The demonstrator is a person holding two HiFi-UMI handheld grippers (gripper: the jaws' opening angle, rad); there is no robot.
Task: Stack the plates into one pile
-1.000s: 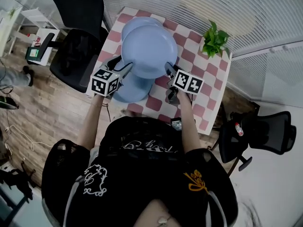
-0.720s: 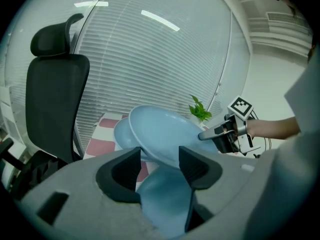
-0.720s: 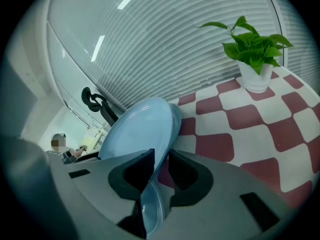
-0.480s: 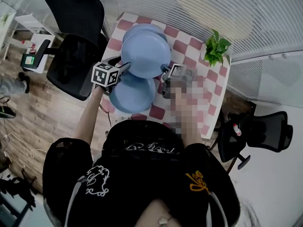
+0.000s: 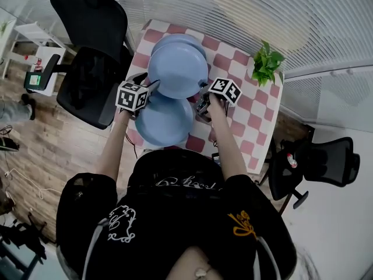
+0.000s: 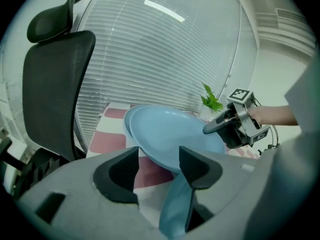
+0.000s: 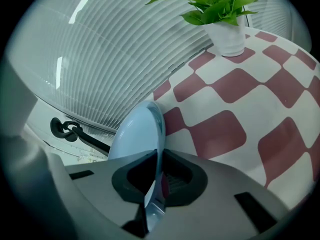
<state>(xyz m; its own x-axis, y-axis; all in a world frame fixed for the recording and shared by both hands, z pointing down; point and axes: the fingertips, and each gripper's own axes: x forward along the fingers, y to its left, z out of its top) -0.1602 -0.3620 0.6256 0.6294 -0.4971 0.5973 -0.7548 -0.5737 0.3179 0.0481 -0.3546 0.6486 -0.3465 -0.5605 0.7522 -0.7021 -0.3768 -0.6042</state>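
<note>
— So, what is the left arm doing?
— It is reaching straight forward over the near left edge of the checkered table (image 5: 245, 105). The left gripper (image 5: 152, 86) is pointing inward at the left rim of the lifted plate (image 5: 178, 69). Its jaws are standing spread, with the rim lying loosely between them.
— And where is that plate sitting?
— It is being held up over the table. From above it is overlapping the far plate (image 5: 173, 38) behind it and the near plate (image 5: 164, 121) in front.
— The right side?
— The right arm is stretching forward too, wrist turning inward. The right gripper (image 5: 203, 99) is closing onto the lifted plate's right rim, pads pressing it from both sides. Further right, a potted plant (image 5: 266, 60) is standing at the table's far corner.
</note>
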